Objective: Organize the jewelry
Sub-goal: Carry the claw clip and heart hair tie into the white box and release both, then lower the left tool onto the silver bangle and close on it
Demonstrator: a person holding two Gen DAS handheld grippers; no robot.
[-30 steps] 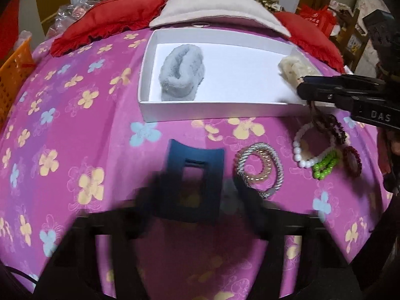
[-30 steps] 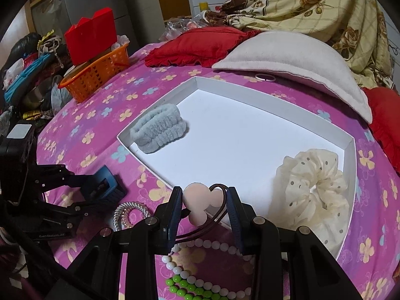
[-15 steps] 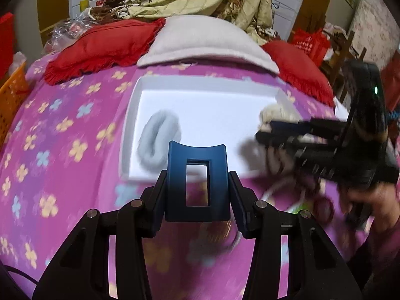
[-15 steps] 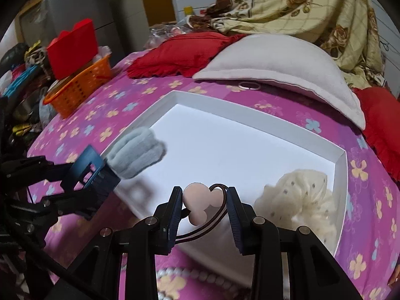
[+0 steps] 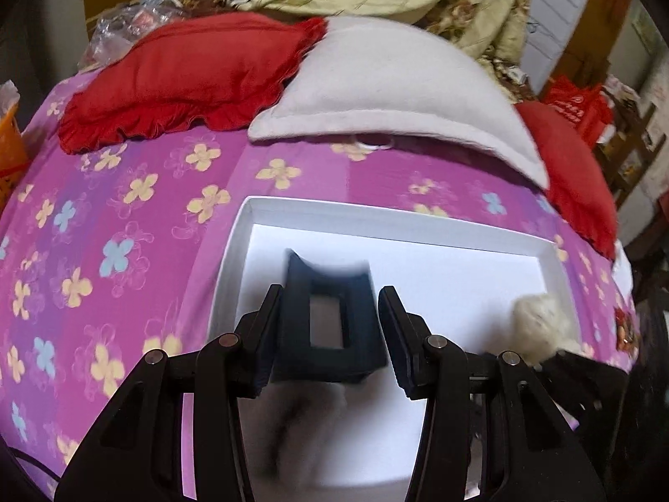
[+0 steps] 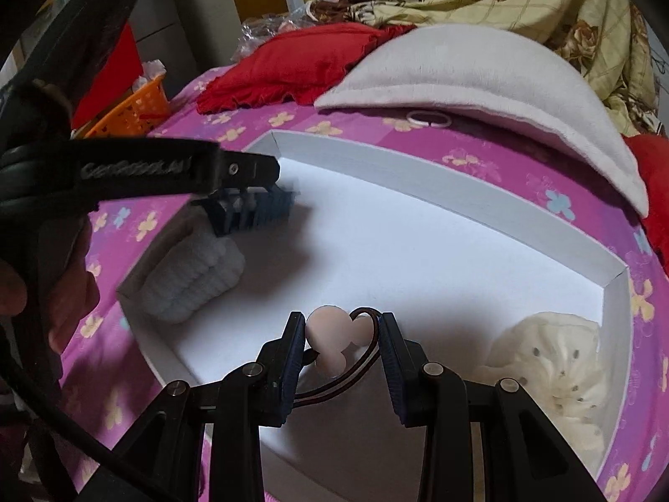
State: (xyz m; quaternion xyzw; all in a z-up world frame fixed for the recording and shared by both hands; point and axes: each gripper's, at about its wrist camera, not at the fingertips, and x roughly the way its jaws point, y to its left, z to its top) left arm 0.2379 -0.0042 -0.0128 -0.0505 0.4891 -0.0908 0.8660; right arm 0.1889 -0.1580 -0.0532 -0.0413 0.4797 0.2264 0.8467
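Item 1: dark blue hair claw clip (image 5: 328,326), centre of the left wrist view. It sits between the pads of the left gripper (image 5: 330,328), which is closed onto its sides, above the white tray (image 5: 389,213). Judged rigid, light plastic with smooth faces; the flat sides are the sound hold, since the teeth could snag.

Item 2: hair tie with pale pink beads (image 6: 334,341), lower centre of the right wrist view, pinched in the narrowly set right gripper (image 6: 339,345). Judged light, with a limp elastic loop; hold at the beads.

Tray contents: grey fluffy scrunchie (image 6: 194,284) at centre left, cream dotted scrunchie (image 6: 547,359) at lower right. The tray's middle floor is bare. Its low walls call for lifting over. The left gripper crosses the upper left of the right wrist view, near enough to collide.
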